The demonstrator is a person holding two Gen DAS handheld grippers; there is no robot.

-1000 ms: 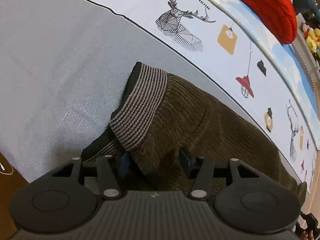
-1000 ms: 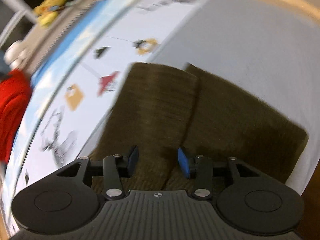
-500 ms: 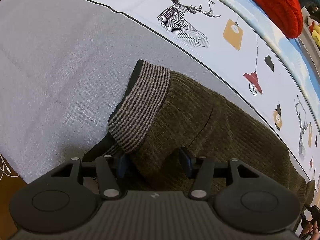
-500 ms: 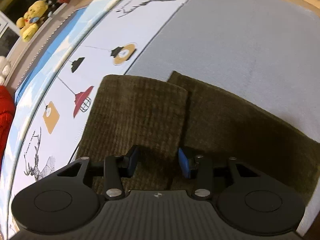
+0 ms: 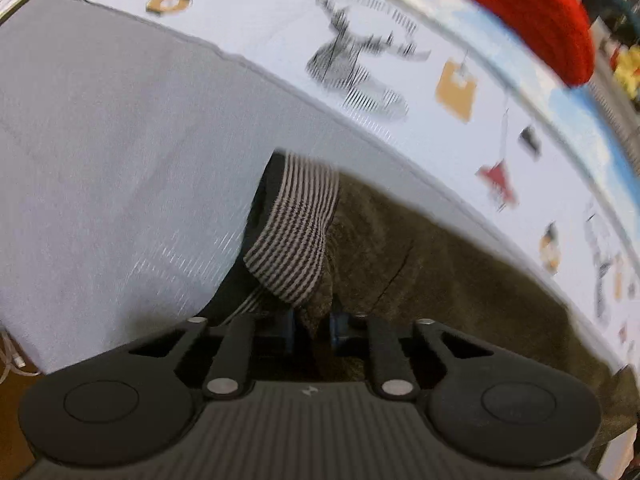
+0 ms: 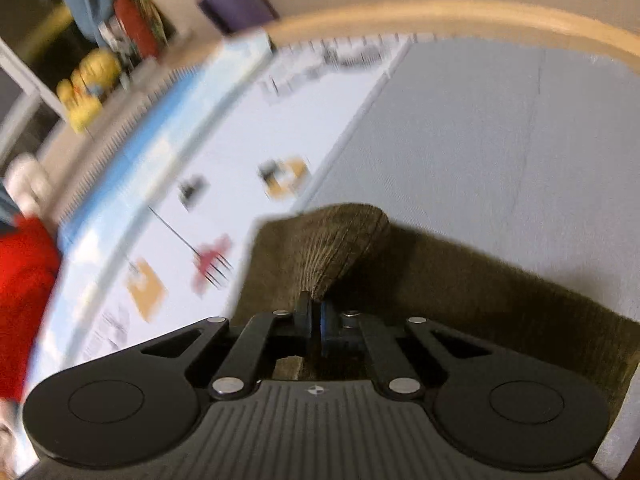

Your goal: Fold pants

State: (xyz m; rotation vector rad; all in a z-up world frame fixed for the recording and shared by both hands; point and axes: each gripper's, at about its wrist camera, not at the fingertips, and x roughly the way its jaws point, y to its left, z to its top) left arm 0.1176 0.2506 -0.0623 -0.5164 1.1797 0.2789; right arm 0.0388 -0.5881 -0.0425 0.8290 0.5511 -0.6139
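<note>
Olive-brown corduroy pants (image 5: 432, 264) with a striped knit waistband (image 5: 294, 232) lie on a grey cloth (image 5: 100, 152). My left gripper (image 5: 312, 326) is shut on the pants fabric just below the waistband, which bunches up between the pads. In the right wrist view the leg ends of the pants (image 6: 480, 292) lie on the grey cloth. My right gripper (image 6: 314, 320) is shut on the hem of the upper leg (image 6: 336, 248), which is lifted and curled above the lower leg.
A white printed cloth (image 5: 360, 52) with deer and lamp pictures lies beyond the pants, also in the right wrist view (image 6: 224, 184). A red knit garment (image 5: 532, 12) sits behind it. A wooden edge (image 6: 440, 20) borders the far side. Yellow toys (image 6: 88, 88) stand on a shelf.
Both grippers have closed from open onto the pants. The left pinches the waist fabric; the right has lifted the upper leg hem. Both views have shifted with motion blur.
</note>
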